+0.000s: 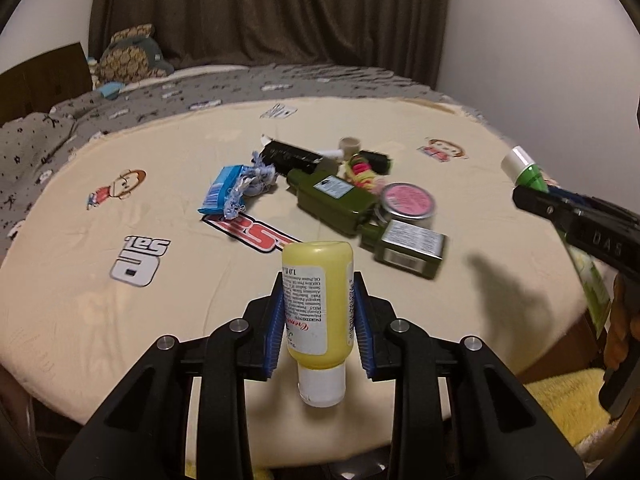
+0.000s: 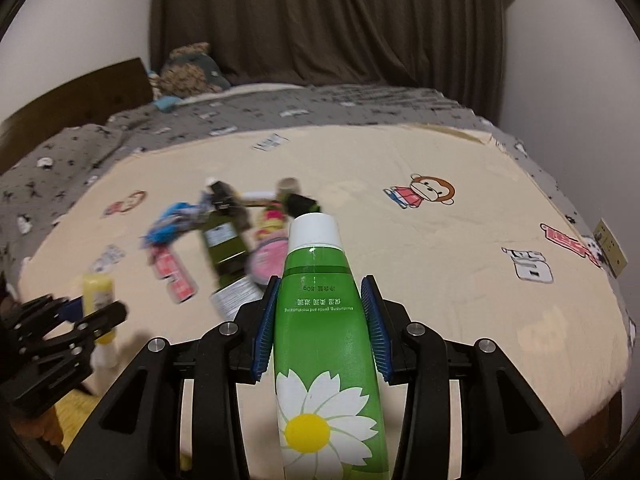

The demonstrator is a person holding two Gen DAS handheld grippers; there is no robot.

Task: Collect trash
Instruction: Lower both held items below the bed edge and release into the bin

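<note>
Setting: a bedroom, brown curtain at the back, a bed under a cream sheet [image 1: 132, 312] printed with cartoon monkeys and lettering, a grey patterned quilt [image 1: 52, 136] beyond it.

Item 1. Yellow bottle [image 1: 317, 312], white cap pointing down. Pinched across its body by the blue pads of the left gripper [image 1: 318, 320], clear of the sheet, near the bed's front edge.

Item 2. Green tube [image 2: 326, 340], white cap pointing away, daisy print on the lower body. Clamped at mid-length by the right gripper [image 2: 322, 328], also off the sheet. The left wrist view shows it at the far right, cap uppermost.

Item 3. Remaining pile at the middle of the sheet, items touching or overlapping:
- two dark green bottles [image 1: 334, 200], labels up
- a pink-lidded tin [image 1: 408, 204] just beside them
- a black tube [image 1: 290, 156] behind
- a blue packet [image 1: 222, 190] with frayed white cord against it
- a small tangle of bright bands [image 1: 360, 172] and a beige cap [image 1: 350, 146], details blurred

Step in hand, as judged: both hands loaded, one piece of trash each, carrying away from the pile. No bin or bag appears in either view.

Next move calls for: finding the receptacle, keeping both grips firm on smooth rounded plastic while travelling, releasing over the opening, then returning for the pile. The cord and bands look liable to snag neighbours.
</note>
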